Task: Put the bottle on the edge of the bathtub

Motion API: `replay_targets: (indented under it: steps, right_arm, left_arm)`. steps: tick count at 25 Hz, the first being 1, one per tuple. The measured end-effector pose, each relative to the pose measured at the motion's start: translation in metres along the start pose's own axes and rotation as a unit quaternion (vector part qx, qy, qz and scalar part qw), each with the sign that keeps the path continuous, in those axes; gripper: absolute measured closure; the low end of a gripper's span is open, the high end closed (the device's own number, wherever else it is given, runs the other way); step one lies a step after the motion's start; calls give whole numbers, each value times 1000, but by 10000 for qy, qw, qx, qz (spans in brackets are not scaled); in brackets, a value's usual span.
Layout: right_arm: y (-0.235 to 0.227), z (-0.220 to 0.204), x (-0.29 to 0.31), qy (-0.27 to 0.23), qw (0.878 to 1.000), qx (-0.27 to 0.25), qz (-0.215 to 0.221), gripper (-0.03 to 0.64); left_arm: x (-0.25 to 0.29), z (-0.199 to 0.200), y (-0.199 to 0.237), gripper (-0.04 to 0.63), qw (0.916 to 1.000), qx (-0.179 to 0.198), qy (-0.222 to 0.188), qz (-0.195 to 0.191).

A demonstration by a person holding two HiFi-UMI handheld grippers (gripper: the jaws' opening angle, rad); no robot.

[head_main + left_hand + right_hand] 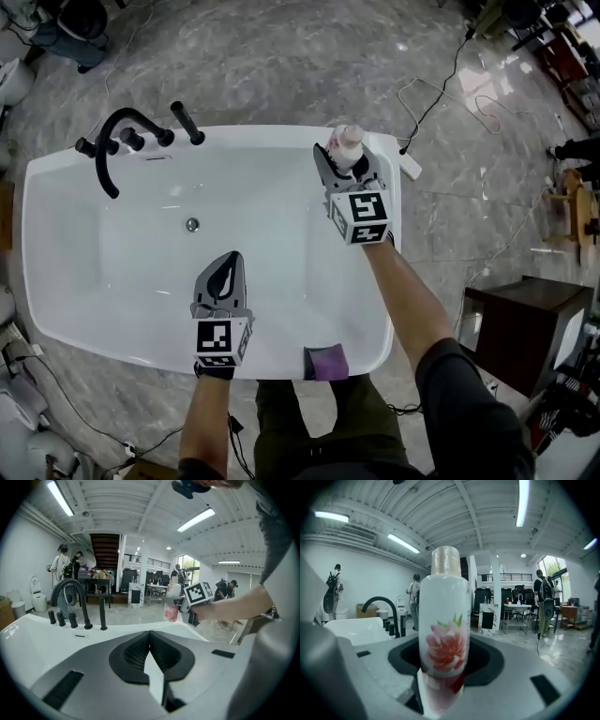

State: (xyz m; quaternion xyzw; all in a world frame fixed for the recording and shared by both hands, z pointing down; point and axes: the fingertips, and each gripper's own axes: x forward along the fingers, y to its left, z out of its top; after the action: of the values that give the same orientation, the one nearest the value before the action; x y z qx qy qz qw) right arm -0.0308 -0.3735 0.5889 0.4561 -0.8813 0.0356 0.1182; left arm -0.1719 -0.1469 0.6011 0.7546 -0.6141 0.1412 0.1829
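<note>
Item, task's thing: one white bottle (pixel 349 141) with a pale cap, standing upright between the fingers of the right gripper (pixel 342 150) over the far right corner of the white bathtub (pixel 112 262). We cannot tell whether its base touches the rim. The right gripper view alone shows the bottle (pixel 444 634) close up. It carries a printed pink-red flower with green leaves, and any lettering is not readable. In that view the right gripper (pixel 443 672) has its fingers spread wide and pressed on the bottle's lower body. The left gripper view alone shows the bottle (pixel 171 611) from the side, low above the rim, with the checkered marker cube (pixel 202 592) behind it. Item: left gripper (pixel 228 267), over the tub's near half. Its own view shows the left gripper (pixel 150 641) with fingers met at the tips and nothing between them. Item: black faucet (pixel 117 141) with separate handles, on the far left rim. It also appears in both gripper views (pixel 70 599) (pixel 382 604). Head view only: a drain (pixel 191 224) in the tub floor, a purple object (pixel 326 361) on the near rim, and a cable (pixel 441 94) on the marble floor (pixel 281 56). Gripper views only: people standing in the room behind.
</note>
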Motion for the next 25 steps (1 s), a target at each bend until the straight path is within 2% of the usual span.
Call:
replay_targets:
  steps: [11, 25]
  right_arm:
    - [-20, -38, 56, 45, 9999, -84, 33, 394]
    - [-31, -63, 100, 5, 9998, -159, 102, 394]
  left_arm:
    - [58, -23, 16, 594, 9999, 109, 89, 3]
    - [115, -30, 34, 592, 9999, 123, 30, -8]
